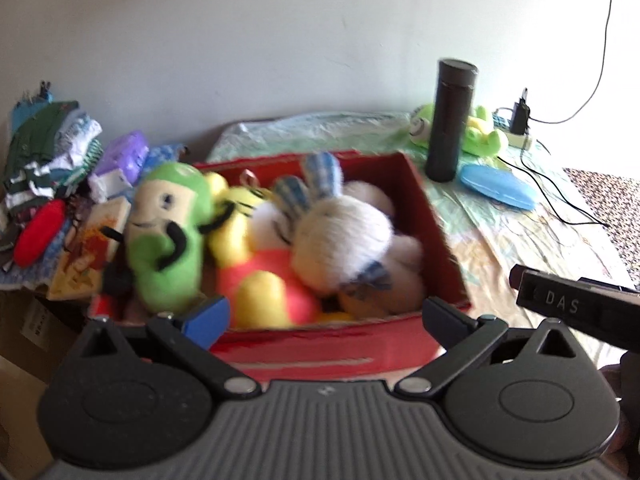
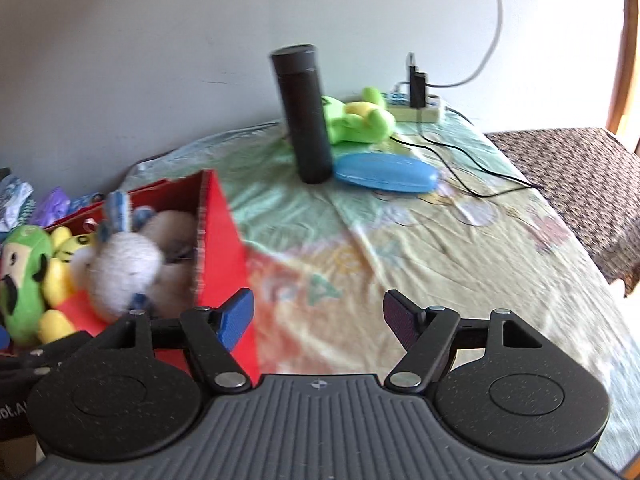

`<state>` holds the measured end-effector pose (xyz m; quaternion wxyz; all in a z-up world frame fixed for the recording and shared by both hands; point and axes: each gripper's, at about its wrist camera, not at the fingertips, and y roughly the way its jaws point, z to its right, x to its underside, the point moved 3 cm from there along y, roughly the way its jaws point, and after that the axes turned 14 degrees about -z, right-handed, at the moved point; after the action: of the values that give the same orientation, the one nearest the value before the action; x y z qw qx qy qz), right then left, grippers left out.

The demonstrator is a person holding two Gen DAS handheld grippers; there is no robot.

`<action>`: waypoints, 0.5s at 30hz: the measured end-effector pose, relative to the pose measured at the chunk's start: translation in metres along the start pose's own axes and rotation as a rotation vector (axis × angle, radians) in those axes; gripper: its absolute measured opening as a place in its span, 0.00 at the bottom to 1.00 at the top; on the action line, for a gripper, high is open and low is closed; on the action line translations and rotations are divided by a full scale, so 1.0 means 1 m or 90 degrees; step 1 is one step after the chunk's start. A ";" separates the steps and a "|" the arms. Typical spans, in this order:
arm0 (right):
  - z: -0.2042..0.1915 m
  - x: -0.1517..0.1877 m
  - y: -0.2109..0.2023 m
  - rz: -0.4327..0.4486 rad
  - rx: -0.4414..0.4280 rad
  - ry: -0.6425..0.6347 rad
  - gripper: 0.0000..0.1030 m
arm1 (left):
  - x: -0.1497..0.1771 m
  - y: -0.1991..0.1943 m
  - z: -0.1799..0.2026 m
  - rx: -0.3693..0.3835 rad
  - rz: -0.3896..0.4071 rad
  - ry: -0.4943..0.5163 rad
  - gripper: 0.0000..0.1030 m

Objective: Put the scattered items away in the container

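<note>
The left gripper (image 1: 326, 314) is spread wide with nothing between its fingers, held just in front of the near wall of the red box (image 1: 332, 350). The box sits on a patterned cloth (image 2: 460, 264) and is crowded with soft toys: a green plush with black arms (image 1: 168, 232) leaning at its left end, a yellow plush (image 1: 236, 216) behind it, a white bunny with blue checked ears (image 1: 340, 236) in the middle, and a pink and yellow plush (image 1: 264, 292) at the front. The right gripper (image 2: 318, 318) is also wide open and empty, hovering over bare cloth just to the right of the box's right wall. Well beyond it, toward the wall, stand a tall black flask (image 2: 304, 116), upright, with a blue oval case (image 2: 386, 172) lying just beside its base and a green frog plush (image 2: 356, 118) lying behind it. A power strip with cables (image 2: 416, 110) is near the frog.
</note>
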<state>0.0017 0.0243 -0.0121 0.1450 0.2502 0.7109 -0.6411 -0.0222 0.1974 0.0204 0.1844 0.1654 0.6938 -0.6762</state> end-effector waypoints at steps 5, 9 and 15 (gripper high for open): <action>0.020 0.004 0.004 -0.014 0.045 0.017 0.74 | 0.002 0.003 0.027 0.002 -0.002 0.030 0.99; 0.031 0.004 0.009 -0.021 0.050 0.033 0.74 | 0.004 -0.003 0.037 -0.019 0.023 0.040 0.99; 0.033 0.002 0.011 -0.019 0.045 0.034 0.74 | 0.005 0.001 0.028 -0.042 0.008 0.006 0.99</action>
<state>0.0022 -0.0072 -0.0266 0.1079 0.2617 0.6952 -0.6608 -0.0249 0.1688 0.0168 0.1905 0.1670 0.7155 -0.6510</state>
